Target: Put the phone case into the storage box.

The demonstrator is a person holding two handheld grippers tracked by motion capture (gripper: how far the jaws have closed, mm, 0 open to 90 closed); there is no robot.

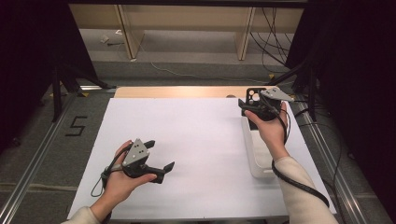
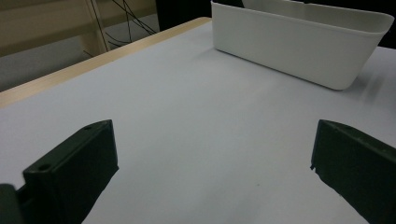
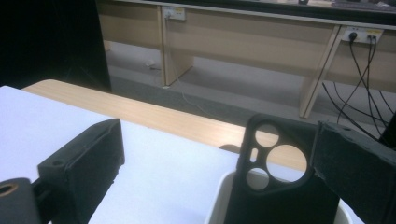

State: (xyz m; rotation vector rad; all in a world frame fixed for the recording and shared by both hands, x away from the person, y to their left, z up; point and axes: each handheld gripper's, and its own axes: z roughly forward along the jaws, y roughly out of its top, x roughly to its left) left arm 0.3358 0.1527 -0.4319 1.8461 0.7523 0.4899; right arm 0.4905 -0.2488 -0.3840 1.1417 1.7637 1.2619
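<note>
The right tongs point(image 1: 250, 105) hover with jaws apart at the far end of the white plastic rectangular bin point(image 1: 258, 154), where the black phone case with round camera holes point(image 3: 280, 182) stands upright inside, leaning at the far wall. The left tongs point(image 1: 161, 156), also apart and empty, rest low over the white surface point(image 1: 196, 140). To grasp well, I would bring the right jaws down on both sides of the case's top edge (not through the holes) and close gently.
</note>
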